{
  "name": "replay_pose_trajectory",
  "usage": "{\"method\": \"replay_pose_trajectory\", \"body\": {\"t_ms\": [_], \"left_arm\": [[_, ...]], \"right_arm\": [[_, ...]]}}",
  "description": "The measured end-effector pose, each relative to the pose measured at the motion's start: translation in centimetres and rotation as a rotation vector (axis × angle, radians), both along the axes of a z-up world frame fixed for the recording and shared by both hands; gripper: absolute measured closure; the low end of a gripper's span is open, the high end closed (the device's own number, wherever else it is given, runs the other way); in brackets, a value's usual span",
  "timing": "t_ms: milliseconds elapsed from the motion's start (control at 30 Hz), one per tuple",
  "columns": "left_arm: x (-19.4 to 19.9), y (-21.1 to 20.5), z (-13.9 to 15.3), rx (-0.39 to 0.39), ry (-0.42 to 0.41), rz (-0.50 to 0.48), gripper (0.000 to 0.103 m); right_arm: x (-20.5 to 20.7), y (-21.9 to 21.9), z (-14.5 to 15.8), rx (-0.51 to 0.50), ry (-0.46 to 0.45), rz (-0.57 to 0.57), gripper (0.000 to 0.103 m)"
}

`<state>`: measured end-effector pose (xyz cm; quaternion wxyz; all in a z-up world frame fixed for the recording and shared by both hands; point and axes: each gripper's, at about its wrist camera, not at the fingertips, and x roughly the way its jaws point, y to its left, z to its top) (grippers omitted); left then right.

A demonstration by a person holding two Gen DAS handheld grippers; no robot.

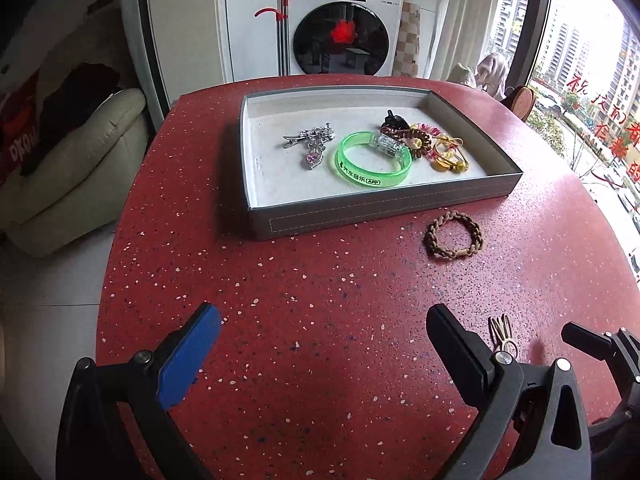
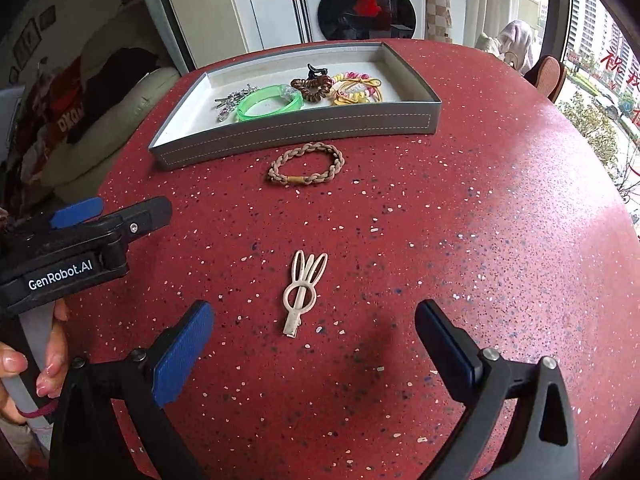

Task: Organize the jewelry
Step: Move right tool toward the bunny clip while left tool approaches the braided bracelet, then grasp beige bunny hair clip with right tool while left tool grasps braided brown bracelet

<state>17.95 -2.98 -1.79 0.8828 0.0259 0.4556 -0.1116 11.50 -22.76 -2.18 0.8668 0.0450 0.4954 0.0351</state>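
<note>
A grey tray on the red speckled table holds a silver clip, a green bangle, a brown coil tie and yellow and pink ties. A braided brown hair tie lies on the table in front of the tray. A cream rabbit-shaped hair clip lies nearer. My right gripper stands open with the clip just ahead of its jaws, not touching. My left gripper is open and empty over bare table.
A cream sofa stands left of the round table. Behind it is a washing machine, and a window runs along the right. A hand holds the left gripper's handle in the right wrist view.
</note>
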Motion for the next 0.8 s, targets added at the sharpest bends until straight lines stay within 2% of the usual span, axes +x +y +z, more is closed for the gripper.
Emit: {"method": "replay_pose_trajectory", "body": {"t_ms": [67,133,233,400,600,633,767,800], "left_arm": [[0.2,-0.4,0.0,-0.010,0.006,-0.020,0.000],[0.5,-0.9,0.0,-0.022,0.014,-0.037,0.000],[0.8,-1.5,0.0,-0.038,0.024,-0.064,0.000],[1.3,-3.1,0.0,-0.031,0.021,-0.122,0.000],[2.0,-5.1,-0.2,-0.013,0.018,-0.170,0.000],[2.1,-5.4,-0.3,-0.008,0.025,-0.176,0.000],[2.7,-6.6,-0.7,0.001,0.035,-0.186,0.000],[2.7,-6.9,-0.7,0.006,0.035,-0.193,0.004]], "right_arm": [[0.0,0.3,-0.1,-0.011,-0.005,0.002,0.009],[-0.1,0.6,-0.3,-0.016,-0.006,0.001,0.024],[-0.1,0.8,-0.7,-0.016,-0.009,-0.006,0.035],[-0.2,1.2,-0.9,-0.045,-0.025,-0.003,0.049],[-0.3,0.8,-0.9,-0.056,-0.044,-0.010,0.071],[-0.4,0.8,-0.9,-0.063,-0.050,-0.011,0.081],[-0.6,0.3,-0.9,-0.045,-0.058,-0.005,0.083],[-0.6,0.3,-0.9,-0.045,-0.058,0.000,0.083]]}}
